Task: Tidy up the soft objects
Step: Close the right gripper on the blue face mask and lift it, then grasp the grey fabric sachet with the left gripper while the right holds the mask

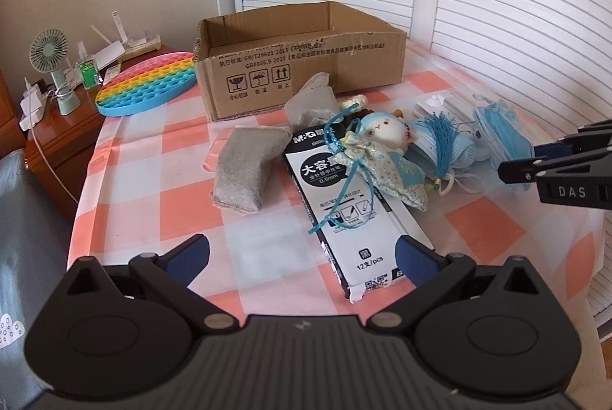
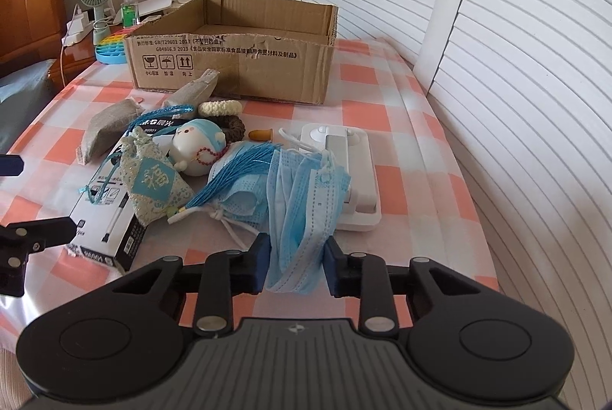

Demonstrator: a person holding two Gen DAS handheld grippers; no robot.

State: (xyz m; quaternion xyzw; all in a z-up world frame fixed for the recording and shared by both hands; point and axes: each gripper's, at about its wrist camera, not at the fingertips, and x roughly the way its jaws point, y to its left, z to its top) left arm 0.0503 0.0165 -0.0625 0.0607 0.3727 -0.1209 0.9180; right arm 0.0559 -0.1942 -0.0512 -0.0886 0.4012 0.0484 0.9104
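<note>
Right hand-held gripper (image 2: 295,266) is clamped on the bunched blue face masks (image 2: 302,203), low centre of the right wrist view at approx 6 o'clock from the cardboard box (image 2: 229,58), draped partly over a white plastic holder (image 2: 359,173) on the desk (image 2: 401,127). Masks look v. light, limp and floppy w/ loose ear loops that may snag the tassel at 9 o'clock, so gripping the bunched middle seems best. Left hand-held gripper (image 1: 302,257) hangs open, nothing between the jaws, over the pen box (image 1: 344,203).
</note>
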